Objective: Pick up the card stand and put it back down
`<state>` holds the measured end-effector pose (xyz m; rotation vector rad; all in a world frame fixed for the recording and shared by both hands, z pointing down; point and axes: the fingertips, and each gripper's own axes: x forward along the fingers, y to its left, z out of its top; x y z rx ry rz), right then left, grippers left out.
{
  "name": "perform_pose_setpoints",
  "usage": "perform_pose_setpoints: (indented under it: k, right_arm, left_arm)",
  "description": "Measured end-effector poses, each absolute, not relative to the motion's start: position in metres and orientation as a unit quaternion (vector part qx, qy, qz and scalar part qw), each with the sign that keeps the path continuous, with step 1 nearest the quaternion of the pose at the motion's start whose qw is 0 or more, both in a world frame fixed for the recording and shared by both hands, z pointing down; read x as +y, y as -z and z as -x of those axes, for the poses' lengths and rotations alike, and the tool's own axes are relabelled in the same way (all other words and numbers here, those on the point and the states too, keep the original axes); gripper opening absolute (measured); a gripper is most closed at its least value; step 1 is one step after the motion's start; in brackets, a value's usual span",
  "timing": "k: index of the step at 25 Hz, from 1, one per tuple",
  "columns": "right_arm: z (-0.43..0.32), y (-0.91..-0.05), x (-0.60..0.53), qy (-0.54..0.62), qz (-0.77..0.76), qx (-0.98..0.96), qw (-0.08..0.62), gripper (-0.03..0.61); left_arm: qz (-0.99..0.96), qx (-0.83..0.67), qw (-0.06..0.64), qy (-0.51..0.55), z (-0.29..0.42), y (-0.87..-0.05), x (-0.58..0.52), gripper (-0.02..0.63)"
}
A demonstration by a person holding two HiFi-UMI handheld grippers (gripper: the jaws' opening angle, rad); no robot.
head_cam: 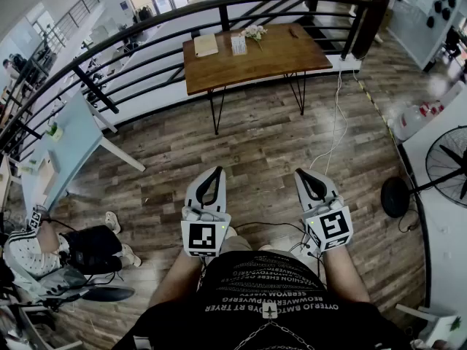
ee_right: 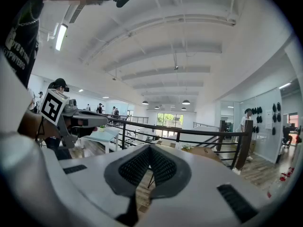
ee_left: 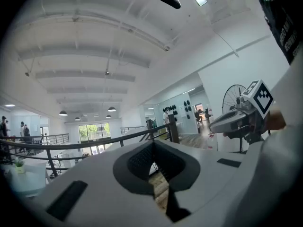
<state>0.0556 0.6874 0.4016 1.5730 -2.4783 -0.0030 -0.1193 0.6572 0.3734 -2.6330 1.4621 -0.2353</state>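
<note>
While standing well back from the desk, holding left hand-held gripper and right hand-held gripper fully closed, both empty; sighting card stand upright near desk's far edge, straight ahead, seemingly nearer left.
</note>
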Motion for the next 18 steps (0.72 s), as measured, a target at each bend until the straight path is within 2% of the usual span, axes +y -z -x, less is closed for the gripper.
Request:
perform_pose_setpoints:
  k: [18]
  right_arm:
    - [-0.071,-0.429,0.691,-0.037,-0.539,-0.836,0.095,0.014]
  left_arm:
    - [0.879,0.466,0.042,0.092,0.107,-0.398,0.654,0.023]
